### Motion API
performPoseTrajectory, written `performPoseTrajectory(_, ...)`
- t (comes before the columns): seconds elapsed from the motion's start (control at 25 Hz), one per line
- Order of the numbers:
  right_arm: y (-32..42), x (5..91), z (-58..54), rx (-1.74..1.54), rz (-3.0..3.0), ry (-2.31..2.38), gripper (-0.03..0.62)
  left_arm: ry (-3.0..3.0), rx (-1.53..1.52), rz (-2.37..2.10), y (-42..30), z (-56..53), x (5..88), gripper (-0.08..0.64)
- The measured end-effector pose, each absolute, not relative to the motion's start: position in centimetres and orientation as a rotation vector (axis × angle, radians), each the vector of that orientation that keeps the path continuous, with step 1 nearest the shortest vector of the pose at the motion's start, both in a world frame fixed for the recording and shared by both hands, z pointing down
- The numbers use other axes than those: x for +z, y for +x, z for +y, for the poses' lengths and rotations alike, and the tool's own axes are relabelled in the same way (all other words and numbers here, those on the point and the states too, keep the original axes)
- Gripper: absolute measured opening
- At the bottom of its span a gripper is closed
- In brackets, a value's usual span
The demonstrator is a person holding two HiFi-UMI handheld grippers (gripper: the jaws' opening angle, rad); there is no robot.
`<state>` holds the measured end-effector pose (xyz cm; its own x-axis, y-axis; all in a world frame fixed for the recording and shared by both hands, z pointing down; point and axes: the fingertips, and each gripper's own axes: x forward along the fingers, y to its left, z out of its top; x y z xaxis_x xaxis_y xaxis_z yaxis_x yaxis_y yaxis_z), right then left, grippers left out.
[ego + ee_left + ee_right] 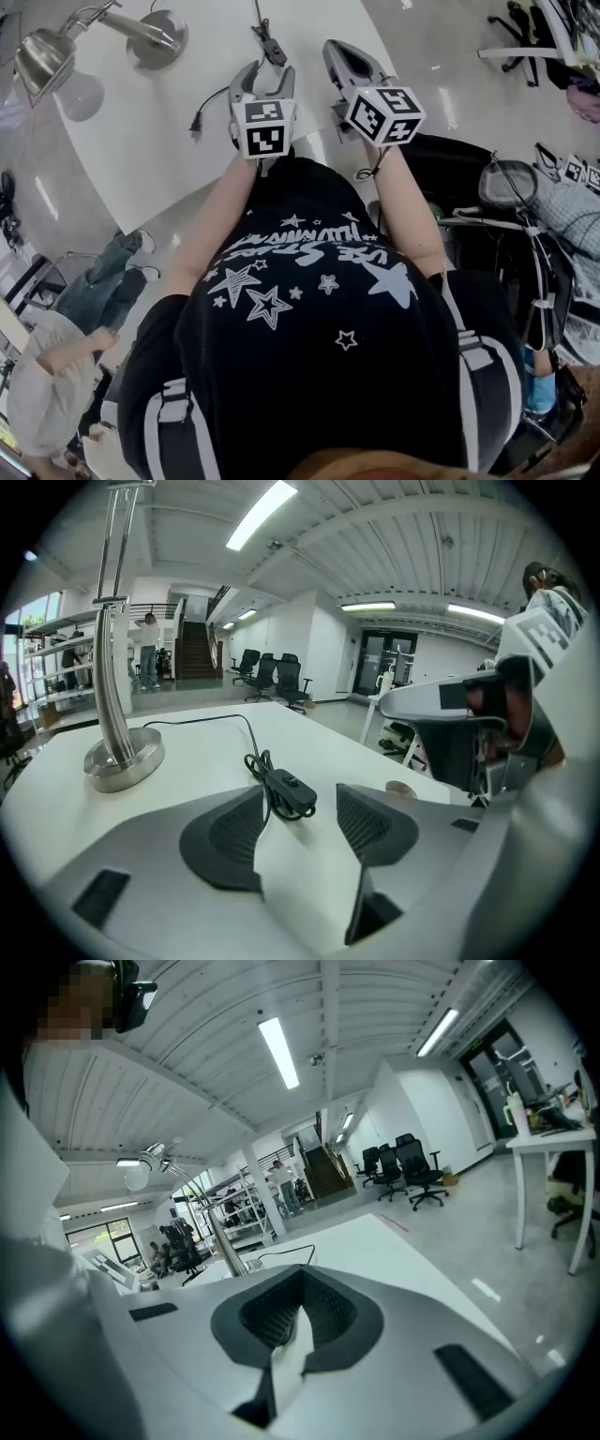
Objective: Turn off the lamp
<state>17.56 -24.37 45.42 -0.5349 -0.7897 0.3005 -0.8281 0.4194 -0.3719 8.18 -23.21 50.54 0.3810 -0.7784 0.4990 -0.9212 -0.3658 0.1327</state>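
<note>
My left tool (266, 82) is released: its two ribbed dark-grey pads (234, 832) stand wide apart and press on nothing. Just past its tips, in line with the gap, the small black plastic inline rocker switch (292, 792) lies on the smooth white worktop (141, 150), with a loop of thin black cord (202, 720) bunched at the switch's far end. The cord runs far and left to the round base (124, 758) of the brushed-metal desk lamp (45, 56). The lamp's curved stem rises at the far left, and its frosted round bulb (80, 96) pokes out of the shade. My right tool (300, 1288) is clenched and empty, its pads together at the tips. It is held just right of the left one, near the worktop's right edge.
</note>
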Motion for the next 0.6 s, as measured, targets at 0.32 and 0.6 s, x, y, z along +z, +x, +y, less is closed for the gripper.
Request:
performPoseTrajectory(0.32,17.6,45.9,-25.2,0.713,-2.58,1.446,0.003,2.133,0.551,-1.583,9.1,-25.4,53.1,0.241)
performPoseTrajectory(0.6,18.7,46.0,-25.2,0.717,-2.57,1.464,0.003,2.046,0.623,-1.639,8.6,-26.1,54.4,0.238)
